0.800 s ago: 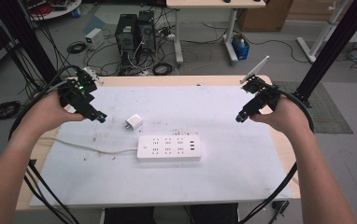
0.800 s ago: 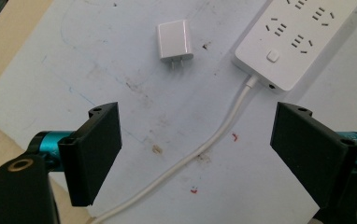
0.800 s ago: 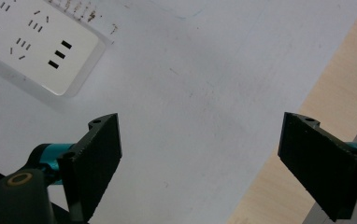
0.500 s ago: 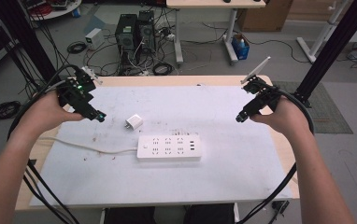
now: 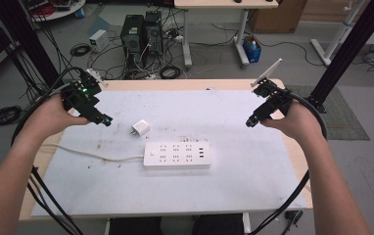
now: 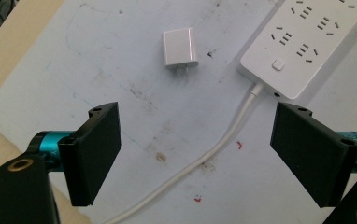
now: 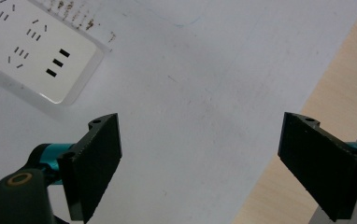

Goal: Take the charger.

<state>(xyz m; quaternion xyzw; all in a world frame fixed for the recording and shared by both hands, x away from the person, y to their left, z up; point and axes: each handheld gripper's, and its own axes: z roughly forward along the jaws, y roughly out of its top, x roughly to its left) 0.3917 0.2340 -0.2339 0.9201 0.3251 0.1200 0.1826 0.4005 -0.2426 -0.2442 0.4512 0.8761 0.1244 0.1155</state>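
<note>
Looking down from the high view, the small white charger [image 5: 140,129] lies flat on the counter [image 5: 234,186], between the left tool [image 5: 107,121] and the power strip [image 5: 176,155]. The right tool [image 5: 249,122] hovers well apart.

In the left gripper view, the left tool [image 6: 197,154] gapes wide, holding nothing. The charger [image 6: 180,48] points its prongs toward it. The strip [image 6: 307,42] is cut off.

In the right gripper view, the right tool [image 7: 200,163] is wide too, with the strip's [image 7: 36,51] end blurry.

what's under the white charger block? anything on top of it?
The charger lies flat on the white table sheet, prongs toward the left gripper. Nothing rests on top. Its underside is hidden, so whether anything thin lies beneath cannot be told. The power strip sits apart from it.
</note>
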